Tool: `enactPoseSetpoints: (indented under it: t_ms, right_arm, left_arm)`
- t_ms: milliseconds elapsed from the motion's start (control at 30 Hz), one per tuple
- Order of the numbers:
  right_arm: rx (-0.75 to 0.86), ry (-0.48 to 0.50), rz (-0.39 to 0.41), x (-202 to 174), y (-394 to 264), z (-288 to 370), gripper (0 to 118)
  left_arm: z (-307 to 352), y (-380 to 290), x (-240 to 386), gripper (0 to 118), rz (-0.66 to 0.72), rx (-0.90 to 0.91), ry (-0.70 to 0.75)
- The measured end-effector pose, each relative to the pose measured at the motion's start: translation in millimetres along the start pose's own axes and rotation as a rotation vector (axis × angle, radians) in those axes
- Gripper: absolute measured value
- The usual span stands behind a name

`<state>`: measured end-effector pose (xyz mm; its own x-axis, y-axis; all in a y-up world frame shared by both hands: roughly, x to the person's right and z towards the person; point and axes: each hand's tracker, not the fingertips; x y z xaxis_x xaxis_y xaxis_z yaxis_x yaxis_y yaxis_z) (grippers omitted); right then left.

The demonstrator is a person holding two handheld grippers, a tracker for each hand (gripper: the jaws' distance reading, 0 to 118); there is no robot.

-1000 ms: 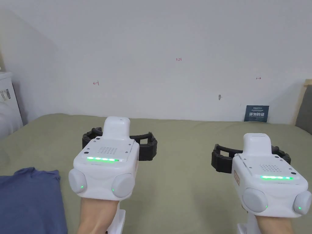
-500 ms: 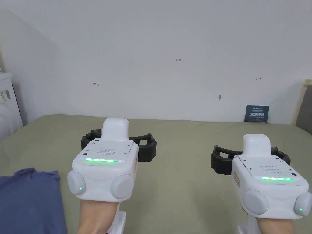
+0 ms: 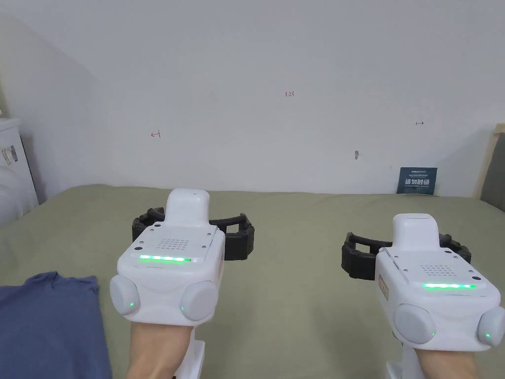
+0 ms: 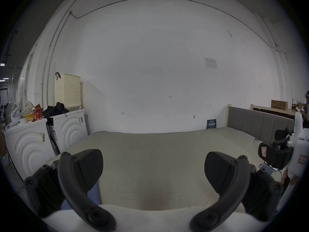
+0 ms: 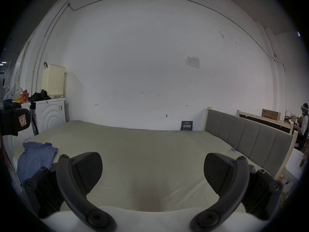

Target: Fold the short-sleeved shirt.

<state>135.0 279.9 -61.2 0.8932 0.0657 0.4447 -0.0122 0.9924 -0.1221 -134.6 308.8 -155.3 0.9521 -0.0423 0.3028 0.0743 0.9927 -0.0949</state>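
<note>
A blue short-sleeved shirt (image 3: 49, 325) lies on the olive-green bed (image 3: 296, 296) at the near left; the right gripper view shows the shirt (image 5: 36, 157) at its left. My left gripper (image 3: 193, 232) hovers over the bed just right of the shirt, jaws wide apart with nothing between them. My left gripper (image 4: 153, 167) has a strip of the shirt (image 4: 95, 193) showing under its left jaw. My right gripper (image 3: 407, 251) is held over the bed's right half, far from the shirt. My right gripper (image 5: 153, 167) stands open and holds nothing.
White washing machines (image 4: 31, 143) with a cream basket (image 4: 67, 90) and clutter on top stand left of the bed. A grey padded headboard (image 5: 247, 135) borders the bed on the right. A person (image 5: 303, 128) stands far right. A phone (image 4: 266, 168) lies on the bed's right edge.
Both grippers stay in place, open, over the bed. The head camera has tipped slightly, shifting the picture a little.
</note>
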Motion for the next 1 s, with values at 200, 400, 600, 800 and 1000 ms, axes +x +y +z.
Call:
enactPoseSetpoints:
  t_ms: [200, 400, 600, 800, 1000]
  right_arm:
    - [0.002, -0.004, -0.003, 1, 1, 0, 118]
    - [0.004, -0.005, -0.001, 1, 3, 1, 118]
    - [0.003, -0.009, -0.007, 2, 4, 1, 118]
    - [0.001, -0.016, 0.002, 1, 5, 3, 116]
    - [-0.002, -0.053, 0.004, 2, 10, 3, 1]
  left_arm:
    - [1, 1, 0, 118, -0.002, -0.003, -0.003]
    - [2, 3, 1, 118, 0.000, 0.003, -0.001]
    - [2, 4, 1, 118, -0.004, 0.004, 0.007]
    - [2, 4, 1, 118, -0.013, 0.000, 0.016]
    - [0, -3, -1, 0, -0.029, 0.000, 0.006]
